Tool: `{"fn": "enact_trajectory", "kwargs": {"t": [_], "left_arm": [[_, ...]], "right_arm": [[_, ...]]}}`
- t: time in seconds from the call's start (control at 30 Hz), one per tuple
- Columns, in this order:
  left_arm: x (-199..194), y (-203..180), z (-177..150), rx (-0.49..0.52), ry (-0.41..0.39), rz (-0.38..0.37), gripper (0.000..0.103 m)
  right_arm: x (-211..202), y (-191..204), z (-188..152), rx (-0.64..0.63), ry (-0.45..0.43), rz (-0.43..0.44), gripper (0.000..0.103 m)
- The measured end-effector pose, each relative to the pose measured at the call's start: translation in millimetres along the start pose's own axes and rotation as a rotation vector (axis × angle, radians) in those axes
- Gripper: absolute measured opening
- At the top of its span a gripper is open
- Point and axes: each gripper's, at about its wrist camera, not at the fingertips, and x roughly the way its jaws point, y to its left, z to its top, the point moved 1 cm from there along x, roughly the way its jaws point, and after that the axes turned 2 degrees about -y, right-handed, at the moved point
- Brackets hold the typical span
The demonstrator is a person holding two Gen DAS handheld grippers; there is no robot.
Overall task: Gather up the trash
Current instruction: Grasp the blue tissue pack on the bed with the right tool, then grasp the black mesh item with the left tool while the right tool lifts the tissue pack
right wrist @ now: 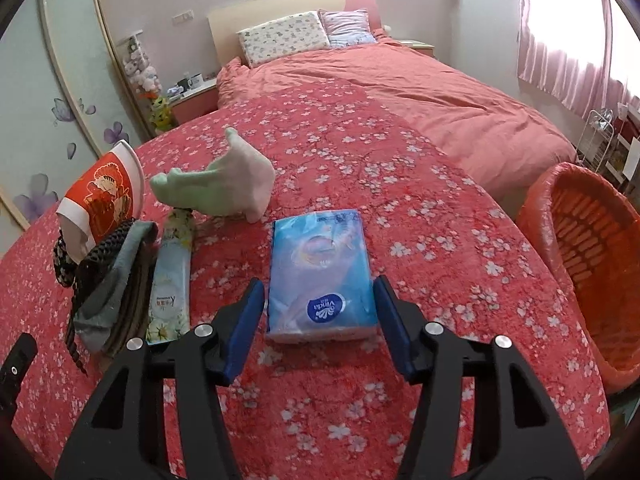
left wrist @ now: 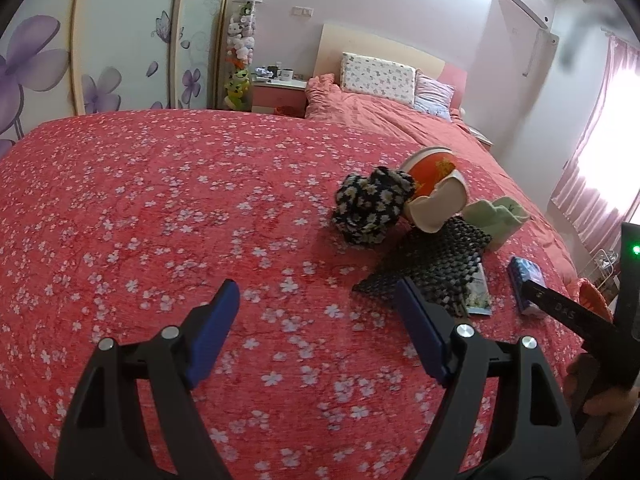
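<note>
Blue-padded, my right gripper stands spread around the near end of the tissue pack, pads just clear. Pack lies flat on the red floral cover, long axis running near-to-far. My left gripper hangs wide, empty.

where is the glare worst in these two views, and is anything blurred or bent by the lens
Left wrist view: the window at right is blown out white, a second glare sits on the ceiling at top, and a dark smear blurs the upper right corner. Right wrist view: the curtained window is overexposed but milder; the tissue pack is sharp. Both views: fisheye curvature bows the wardrobe doors and the bed edge, with black corners.
</note>
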Motion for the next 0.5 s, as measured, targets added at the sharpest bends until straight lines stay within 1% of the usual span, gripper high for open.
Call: {"fn": "enact_trajectory", "kwargs": {"t": [0.13,0.2,0.3,0.5], "left_arm": [[2,-13,2,0.017,0.001,-0.023,0.079],[4,-21,3,0.027,0.003,-0.035,0.079],[8,-32,5,0.038,0.009,-0.059,0.079],[18,-61,7,0.076,0.019,-0.081,0.078]], "right_arm": [[10,5,1,-0.021,0.028,-0.008,0.058],[9,5,2,-0.030,0.026,-0.006,0.053],[6,-2,1,-0.033,0.025,0.005,0.052],[-5,-18,-6,-0.013,0.022,0.028,0.051]]}}
